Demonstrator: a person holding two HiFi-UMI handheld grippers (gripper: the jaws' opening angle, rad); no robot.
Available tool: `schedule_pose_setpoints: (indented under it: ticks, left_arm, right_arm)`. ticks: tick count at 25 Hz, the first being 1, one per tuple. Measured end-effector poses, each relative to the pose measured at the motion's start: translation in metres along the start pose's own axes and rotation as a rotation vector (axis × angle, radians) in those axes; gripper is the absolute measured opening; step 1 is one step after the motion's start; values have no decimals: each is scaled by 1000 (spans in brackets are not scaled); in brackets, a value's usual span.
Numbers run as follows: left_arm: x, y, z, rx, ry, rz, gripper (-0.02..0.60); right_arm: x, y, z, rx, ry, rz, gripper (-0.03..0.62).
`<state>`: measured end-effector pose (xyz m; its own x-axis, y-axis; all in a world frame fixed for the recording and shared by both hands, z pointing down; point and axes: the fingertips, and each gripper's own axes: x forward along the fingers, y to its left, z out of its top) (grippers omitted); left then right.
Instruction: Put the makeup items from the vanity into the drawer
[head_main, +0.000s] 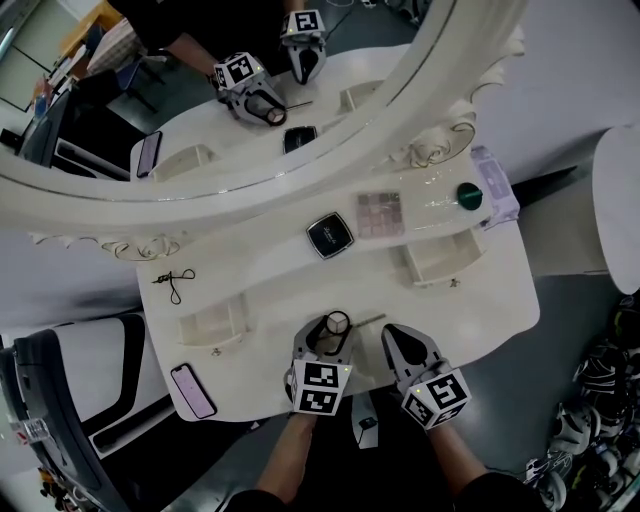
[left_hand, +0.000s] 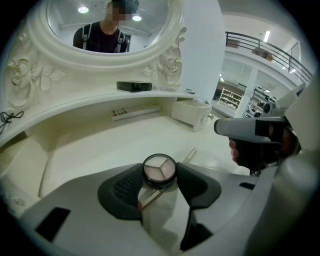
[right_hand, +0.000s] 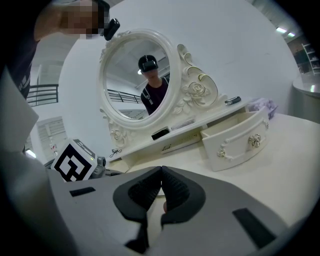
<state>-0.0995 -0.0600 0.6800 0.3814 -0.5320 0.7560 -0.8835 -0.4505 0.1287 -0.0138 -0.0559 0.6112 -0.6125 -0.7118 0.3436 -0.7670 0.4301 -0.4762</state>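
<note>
A round compact (head_main: 337, 323) with pale powders lies on the white vanity top (head_main: 270, 340), near its front edge. My left gripper (head_main: 333, 335) has its jaw tips against both sides of the compact (left_hand: 159, 167). A thin pencil (left_hand: 189, 155) lies slantwise under it. My right gripper (head_main: 396, 336) hovers just to the right, shut and empty, its pads meeting (right_hand: 161, 175). On the shelf under the mirror sit a black square compact (head_main: 330, 236), a pink palette (head_main: 380, 214) and a green-capped item (head_main: 469, 196). The right drawer (head_main: 440, 262) stands open.
An open left drawer (head_main: 212, 325), a phone (head_main: 192, 390) at the front left corner and a black cord (head_main: 175, 281) on the left shelf. The big oval mirror (head_main: 250, 120) overhangs the back. A purple item (head_main: 497, 178) sits at the far right.
</note>
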Motion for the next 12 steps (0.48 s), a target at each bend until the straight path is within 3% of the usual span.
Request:
schedule_pose_setpoints:
  ticks: [6, 12]
  left_arm:
    - [-12, 2, 14, -1, -25, -1, 221]
    - [-36, -5, 40, -15, -112, -13, 219]
  right_arm:
    - [-3, 4, 10, -14, -6, 4, 23]
    - [-10, 14, 26, -38, -23, 13, 23]
